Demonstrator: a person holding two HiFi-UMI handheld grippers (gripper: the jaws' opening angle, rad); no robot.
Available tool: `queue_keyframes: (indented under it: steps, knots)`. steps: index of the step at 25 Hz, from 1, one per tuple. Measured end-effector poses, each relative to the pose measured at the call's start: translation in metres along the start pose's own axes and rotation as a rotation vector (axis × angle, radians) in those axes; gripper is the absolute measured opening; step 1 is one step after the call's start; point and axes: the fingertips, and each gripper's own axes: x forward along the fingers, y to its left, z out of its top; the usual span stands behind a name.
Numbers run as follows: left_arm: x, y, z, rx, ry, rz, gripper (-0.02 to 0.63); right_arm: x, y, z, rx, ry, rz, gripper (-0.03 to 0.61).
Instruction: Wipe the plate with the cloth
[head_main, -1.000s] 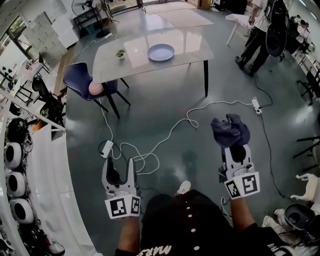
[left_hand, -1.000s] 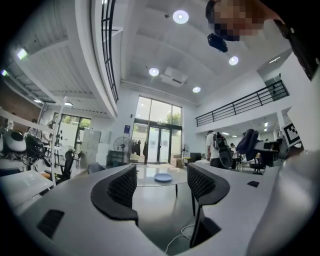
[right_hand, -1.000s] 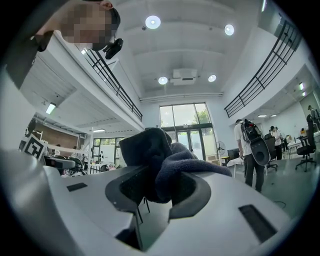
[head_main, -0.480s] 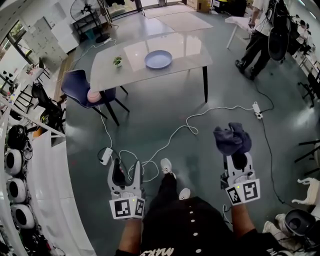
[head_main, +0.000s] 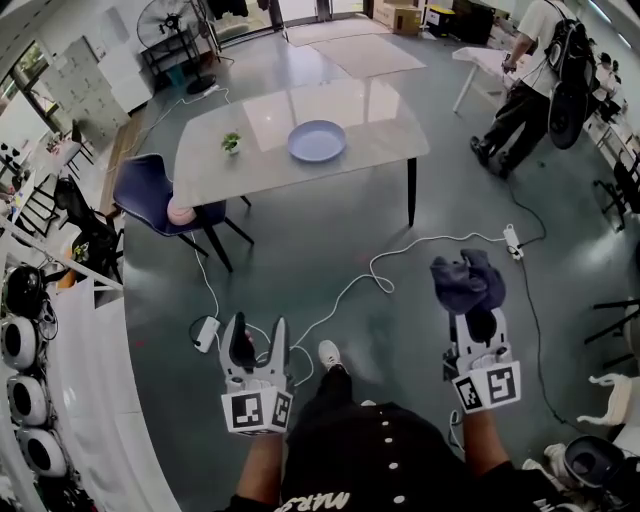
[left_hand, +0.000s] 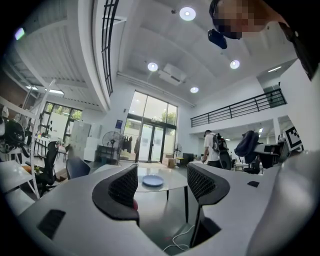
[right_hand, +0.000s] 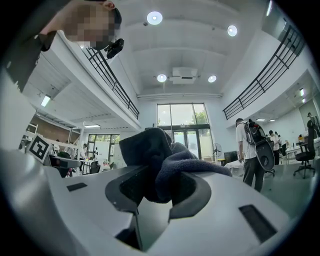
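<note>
Navy cloth (head_main: 466, 280) in pinch of right tool (head_main: 472, 312); left tool (head_main: 256, 330) spread, empty; both forward, level.

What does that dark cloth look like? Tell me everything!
The cloth is dark blue-grey and fuzzy like a towel, scrunched into a lump. The jaws of the right gripper pinch its lower part; the rest bulges out past them and flops over one jaw. It hangs in the air over the floor, away from the table.
</note>
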Motion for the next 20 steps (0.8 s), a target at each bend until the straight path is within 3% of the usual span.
queue_keyframes:
  steps: [20]
  knots:
    - [0.192, 0.101, 0.034, 0.036, -0.051, -0.051, 0.314, 0.221, -0.006, 0.000, -0.025, -0.040, -0.037, 0.098]
